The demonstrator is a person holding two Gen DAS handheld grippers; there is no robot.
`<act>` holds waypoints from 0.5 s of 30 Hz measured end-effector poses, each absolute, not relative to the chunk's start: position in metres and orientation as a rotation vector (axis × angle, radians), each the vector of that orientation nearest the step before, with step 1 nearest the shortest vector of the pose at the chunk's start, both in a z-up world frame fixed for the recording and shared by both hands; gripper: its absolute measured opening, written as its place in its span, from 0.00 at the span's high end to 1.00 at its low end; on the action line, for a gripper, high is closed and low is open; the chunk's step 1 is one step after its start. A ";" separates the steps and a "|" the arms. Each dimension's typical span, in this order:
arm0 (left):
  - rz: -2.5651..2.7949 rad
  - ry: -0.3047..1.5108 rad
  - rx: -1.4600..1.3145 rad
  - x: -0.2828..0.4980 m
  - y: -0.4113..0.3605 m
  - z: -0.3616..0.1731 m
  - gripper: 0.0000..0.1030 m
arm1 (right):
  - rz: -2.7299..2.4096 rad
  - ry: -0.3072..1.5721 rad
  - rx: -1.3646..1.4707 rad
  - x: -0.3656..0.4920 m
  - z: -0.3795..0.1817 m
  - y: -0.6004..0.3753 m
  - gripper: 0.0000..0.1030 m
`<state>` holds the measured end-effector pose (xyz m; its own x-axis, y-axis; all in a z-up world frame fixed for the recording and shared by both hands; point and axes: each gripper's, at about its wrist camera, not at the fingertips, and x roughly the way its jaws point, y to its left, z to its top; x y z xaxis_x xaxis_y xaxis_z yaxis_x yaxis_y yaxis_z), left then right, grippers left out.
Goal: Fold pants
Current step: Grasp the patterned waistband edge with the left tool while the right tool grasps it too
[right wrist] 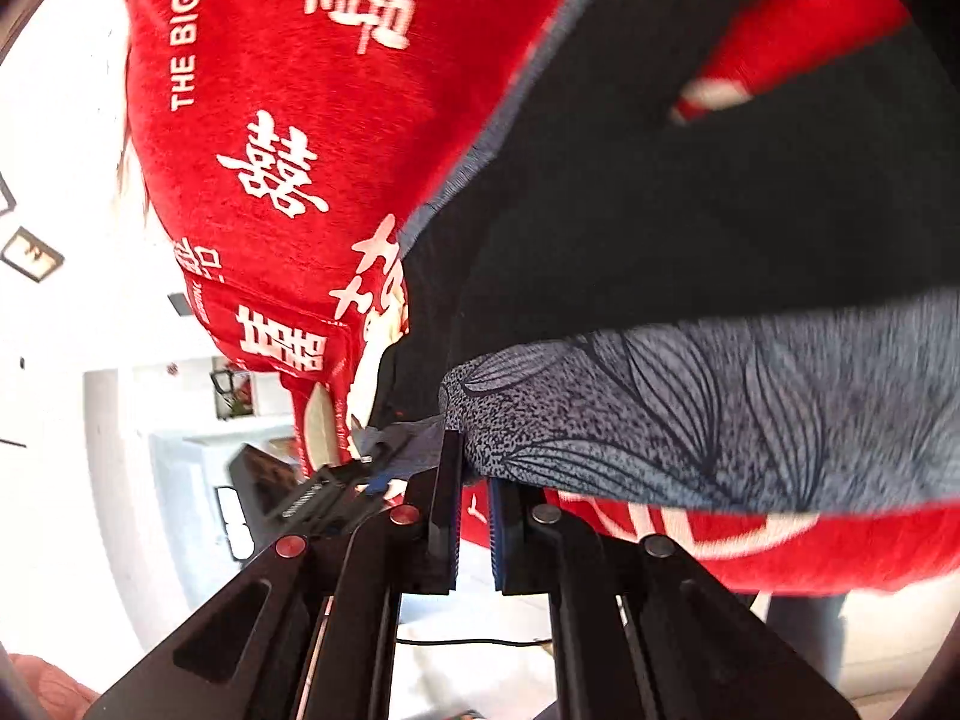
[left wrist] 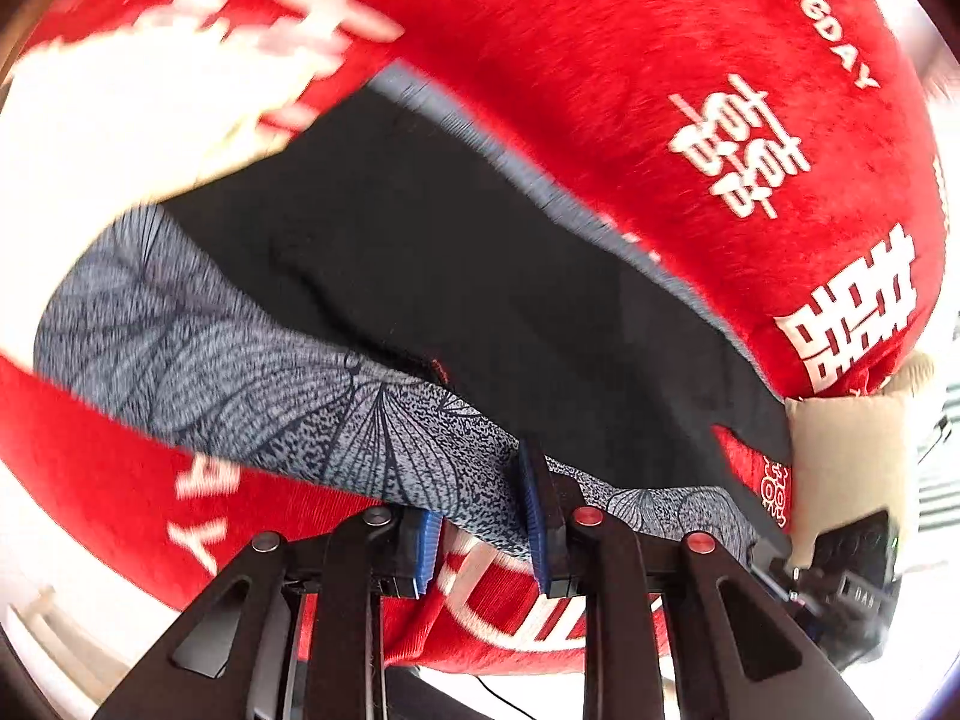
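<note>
Nearest, both claws are pinching the patterned grey waistband: the left claw [left wrist: 483, 516] is nipping it with its jaws partly closed, the right claw [right wrist: 474, 501] with jaws narrowly apart around its end. The pants [left wrist: 456, 276], dark with that band, are hanging between them over a red blanket [left wrist: 600, 78] behind. This looks like the lifting-and-spreading step; next, laying them flat and doubling them over.

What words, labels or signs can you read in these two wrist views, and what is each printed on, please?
"THE BIGDAY": white print on the red fabric.
"E BIGDAY": same phrase, cut off, on the red fabric.
"囍" double-happiness signs: white, on the red fabric.
Small white print by the left gripper: too blurred to read.
Pants: no text visible.
</note>
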<state>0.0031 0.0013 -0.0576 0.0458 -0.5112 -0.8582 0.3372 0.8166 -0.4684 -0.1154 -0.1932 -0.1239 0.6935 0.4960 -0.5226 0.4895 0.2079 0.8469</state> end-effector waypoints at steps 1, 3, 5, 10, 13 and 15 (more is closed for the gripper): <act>-0.664 1.374 -0.141 0.009 -0.006 -0.053 0.75 | 0.004 0.889 1.394 -0.106 -0.119 -0.200 0.92; -0.696 1.357 -0.114 0.031 -0.024 -0.046 0.75 | 0.002 0.897 1.351 -0.086 -0.111 -0.215 0.92; -0.719 1.342 -0.092 0.047 -0.042 -0.042 0.75 | -0.012 0.914 1.302 -0.068 -0.106 -0.232 0.92; -0.747 1.312 -0.036 0.102 -0.094 -0.054 0.75 | -0.049 0.975 1.163 0.000 -0.113 -0.275 0.92; -0.736 1.311 0.000 0.137 -0.119 -0.077 0.75 | -0.077 1.007 1.126 0.035 -0.130 -0.293 0.92; -0.717 1.318 0.020 0.155 -0.130 -0.094 0.75 | -0.106 1.048 1.093 0.064 -0.147 -0.305 0.92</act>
